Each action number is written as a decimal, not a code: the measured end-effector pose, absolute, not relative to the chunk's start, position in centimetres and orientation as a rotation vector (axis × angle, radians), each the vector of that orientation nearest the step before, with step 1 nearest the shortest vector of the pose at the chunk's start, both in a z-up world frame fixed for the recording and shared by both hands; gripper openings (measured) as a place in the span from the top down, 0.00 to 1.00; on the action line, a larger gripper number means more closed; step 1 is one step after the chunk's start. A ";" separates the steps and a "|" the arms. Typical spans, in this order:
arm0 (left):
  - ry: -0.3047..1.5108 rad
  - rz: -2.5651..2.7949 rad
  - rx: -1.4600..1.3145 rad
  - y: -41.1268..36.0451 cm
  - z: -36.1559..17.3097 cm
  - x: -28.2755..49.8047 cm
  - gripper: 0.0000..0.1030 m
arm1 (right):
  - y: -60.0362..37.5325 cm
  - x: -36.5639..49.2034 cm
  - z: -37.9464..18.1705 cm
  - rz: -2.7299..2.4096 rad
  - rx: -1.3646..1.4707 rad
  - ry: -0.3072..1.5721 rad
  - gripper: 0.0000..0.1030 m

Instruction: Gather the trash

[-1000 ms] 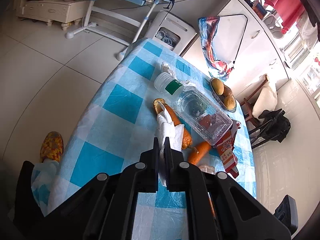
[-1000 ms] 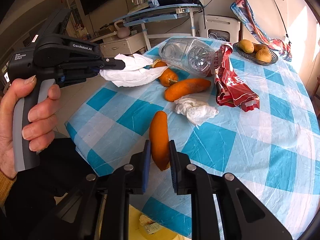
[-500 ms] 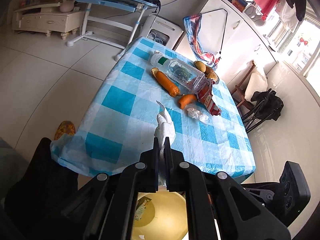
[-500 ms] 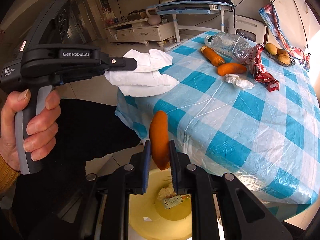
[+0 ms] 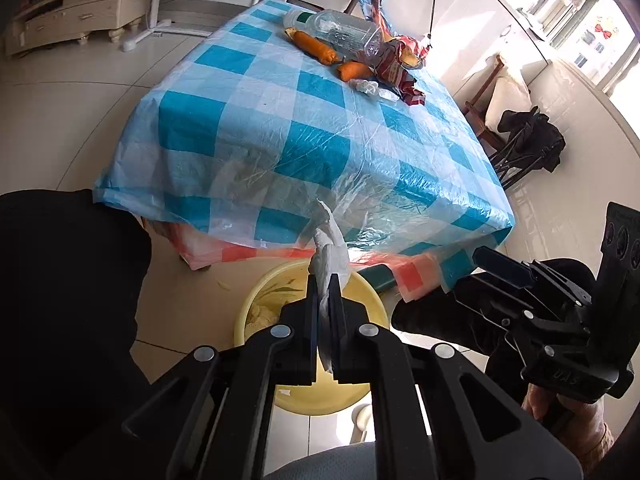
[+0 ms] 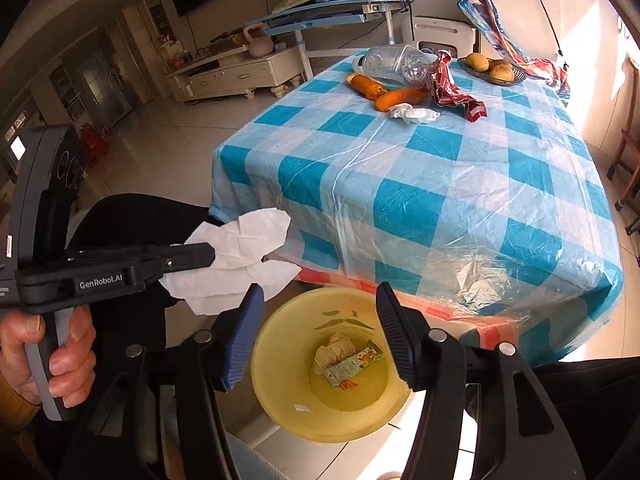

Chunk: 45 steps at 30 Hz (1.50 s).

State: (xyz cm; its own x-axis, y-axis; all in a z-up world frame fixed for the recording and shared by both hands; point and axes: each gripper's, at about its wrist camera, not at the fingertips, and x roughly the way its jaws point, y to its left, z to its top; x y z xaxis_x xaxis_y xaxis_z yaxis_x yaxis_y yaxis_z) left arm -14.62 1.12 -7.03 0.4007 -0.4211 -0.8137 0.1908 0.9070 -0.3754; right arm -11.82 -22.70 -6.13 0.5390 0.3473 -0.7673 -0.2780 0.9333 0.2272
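Observation:
My left gripper (image 5: 325, 280) is shut on a white tissue (image 5: 328, 248) and hangs over a yellow bin (image 5: 248, 312) on the floor by the table's near edge. In the right wrist view the same left gripper (image 6: 210, 254) holds the tissue (image 6: 240, 252) just left of my right gripper (image 6: 320, 296). The right gripper's jaws are opening above the bin (image 6: 280, 400), with nothing between them. Crumpled paper, a small carton and an orange bit lie in the bin. On the far side of the table lie a clear bottle (image 6: 396, 65), two orange pieces (image 6: 400, 98), a crumpled tissue (image 6: 412, 114) and a red wrapper (image 6: 452, 88).
The table wears a blue-and-white checked cloth (image 6: 440, 184) that hangs over the edge next to the bin. A bowl of fruit (image 6: 492, 70) stands at the back right. A person's dark-clad legs are on both sides of the bin. A chair stands right of the table.
Both grippers have drawn back from the table to above the yellow bin. The right jaws have opened and the orange piece has left them. The left still grips the tissue.

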 end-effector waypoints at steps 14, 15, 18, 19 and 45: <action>1.019 -0.295 -0.189 1.0 -6.9 -15.2 0.21 | -25.9 -11.4 -4.9 0.240 0.215 0.805 0.29; 1.001 -0.280 -0.202 1.4 -6.6 -15.1 0.20 | -25.8 -11.3 -5.0 0.237 0.208 0.805 0.29; 0.950 -0.243 -0.222 2.0 -5.9 -15.1 0.18 | -25.5 -11.3 -5.2 0.228 0.179 0.809 0.26; 0.932 -0.231 -0.224 2.2 -5.7 -15.2 0.17 | -25.4 -11.2 -5.4 0.226 0.168 0.812 0.26; 0.857 -0.163 -0.173 2.3 -4.9 -15.6 0.08 | -22.8 -10.7 -6.9 0.225 0.034 0.855 0.25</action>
